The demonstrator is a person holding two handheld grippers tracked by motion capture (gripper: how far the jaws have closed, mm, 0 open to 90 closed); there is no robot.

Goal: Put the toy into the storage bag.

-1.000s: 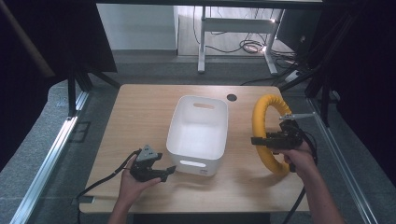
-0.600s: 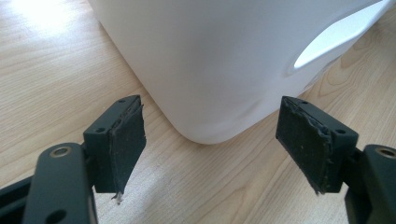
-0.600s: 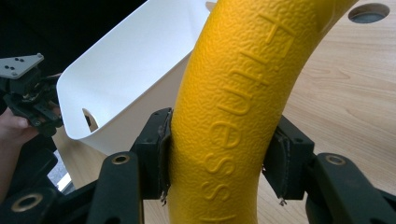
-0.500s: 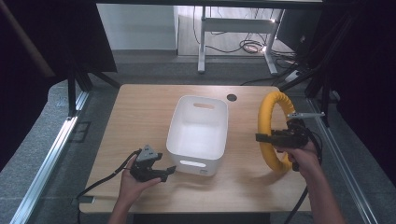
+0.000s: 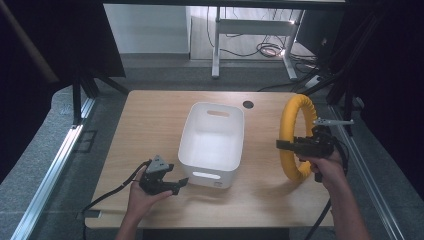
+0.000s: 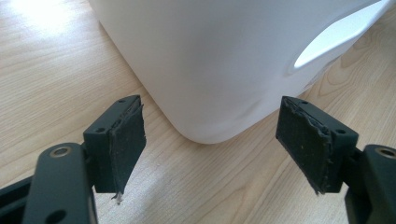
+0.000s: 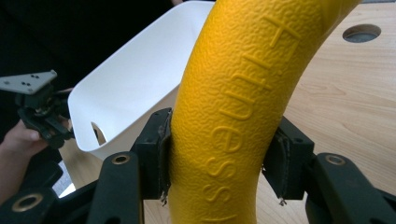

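1. Since the earlier high-view frames, the yellow ring (image 5: 296,137) has been shifted slightly toward the right edge of the table (image 5: 150,125) and stood more upright on its rim; the right hand (image 5: 327,162) has drifted with it. The shift is small.
2. No change is noted on the left side: the left gripper (image 5: 176,186) and left hand (image 5: 145,192) are found at the same spot by the near left corner of the white bin (image 5: 212,175).
3. Ring position now: held on edge, to the right of the bin and apart from it; whether its lowest part touches the tabletop cannot be told. In the right gripper view the embossed lettering on the foam-like surface (image 7: 238,112) is seen running up the tube.
4. Right gripper (image 7: 224,158) state: clenched on the ring's tube, both pads pressed against its sides, with no gap visible at either pad. The grasp is taken on the near part of the ring, on the side facing the bin.
5. Left gripper (image 6: 219,144) state: released, jaws standing wide, nothing between them; the rounded bin corner (image 6: 210,93) lies just beyond the pads, not touched.
6. Judgement: the ring appears secured and tipped up for a lift, presumably toward the bin, whose interior is seen empty. The lift itself is not yet done.
7. Pose: right gripper is held roughly level, pointing left toward the bin, forearm entering from the lower right. Left gripper rests low near the table, aimed at the bin wall.
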